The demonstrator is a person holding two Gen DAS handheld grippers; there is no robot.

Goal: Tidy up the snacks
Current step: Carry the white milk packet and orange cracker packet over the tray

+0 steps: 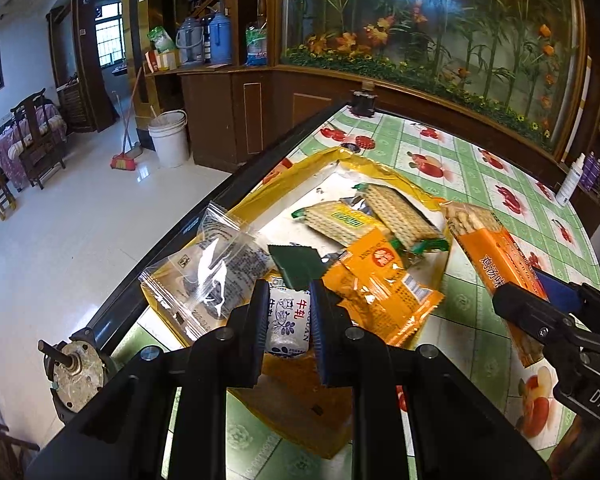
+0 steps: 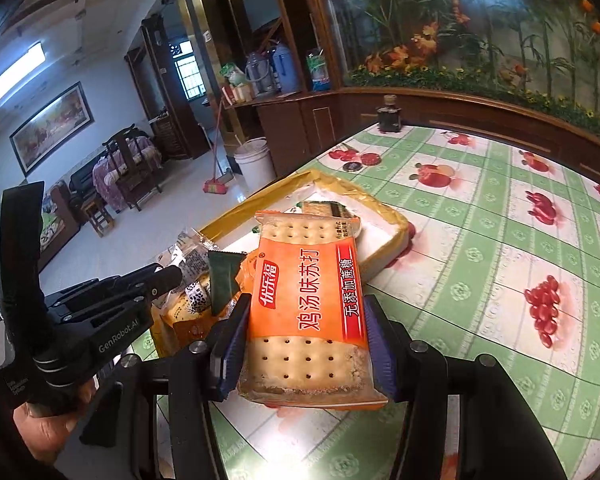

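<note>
Over yellow tray point(image 1: 236, 216): left tongs point(image 1: 288, 320) clamp white candy point(image 1: 288, 320); right tongs point(image 2: 304, 344) grip cracker pack point(image 2: 306, 304).

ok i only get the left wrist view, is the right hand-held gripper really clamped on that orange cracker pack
observer: yes, the right wrist view shows the right hand-held gripper with its blue pads pressed on both long sides of the orange cracker pack.
operator: which end is toward the gripper
observer: a clear end, with pale hole-dotted crackers showing through.
operator: and what's on my left one's handle
observer: a person's hand grips the left hand-held gripper by its handle, low at that view's left edge.
</note>
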